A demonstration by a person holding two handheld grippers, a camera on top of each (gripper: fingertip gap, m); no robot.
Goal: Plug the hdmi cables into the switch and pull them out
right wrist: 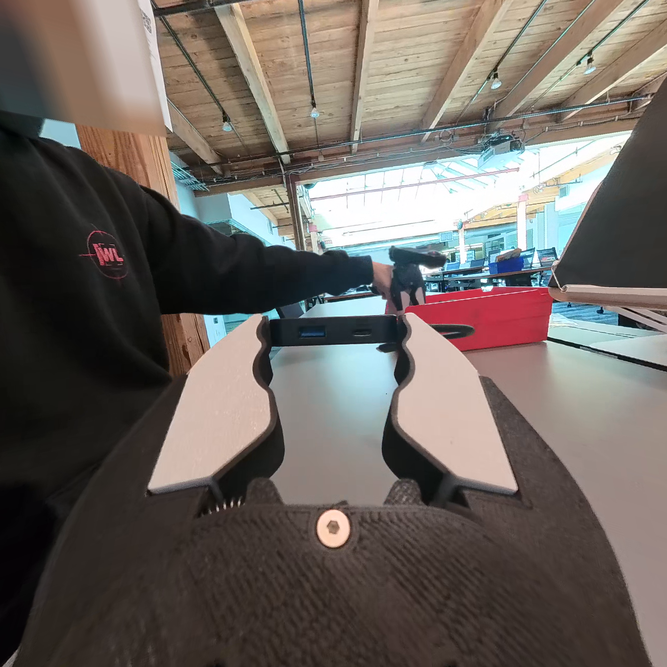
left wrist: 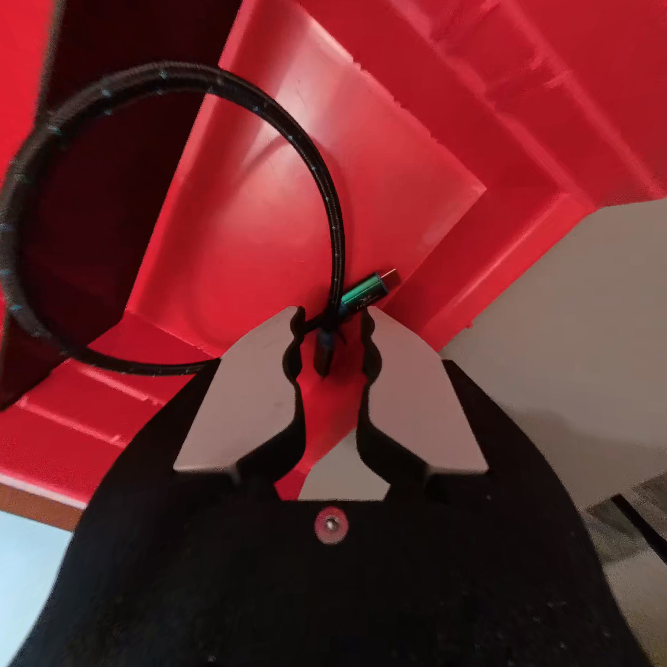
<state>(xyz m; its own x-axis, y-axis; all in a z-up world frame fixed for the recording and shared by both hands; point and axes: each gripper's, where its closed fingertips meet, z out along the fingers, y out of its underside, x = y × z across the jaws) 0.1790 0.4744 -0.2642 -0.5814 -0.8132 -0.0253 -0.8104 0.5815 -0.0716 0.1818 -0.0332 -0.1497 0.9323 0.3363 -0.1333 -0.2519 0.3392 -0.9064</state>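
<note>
Fetch step: left gripper (left wrist: 332, 317) spread apart over the braided cable (left wrist: 317, 180) coiled in the red bin (left wrist: 469, 108), right gripper (right wrist: 334, 330) clamped on the switch (right wrist: 332, 330) on the table (right wrist: 577, 415) (ports facing camera); next, pinch the green plug (left wrist: 364, 292) squarely.

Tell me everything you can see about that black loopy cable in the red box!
The cable is black and braided, with small teal flecks. It curls in one big loop inside the red bin. Its ends cross near the left gripper. One plug has a shiny green shell and a bare metal tip, pointing up and right; a darker plug hangs between the open fingers. The picture cannot settle whether either finger touches it.
</note>
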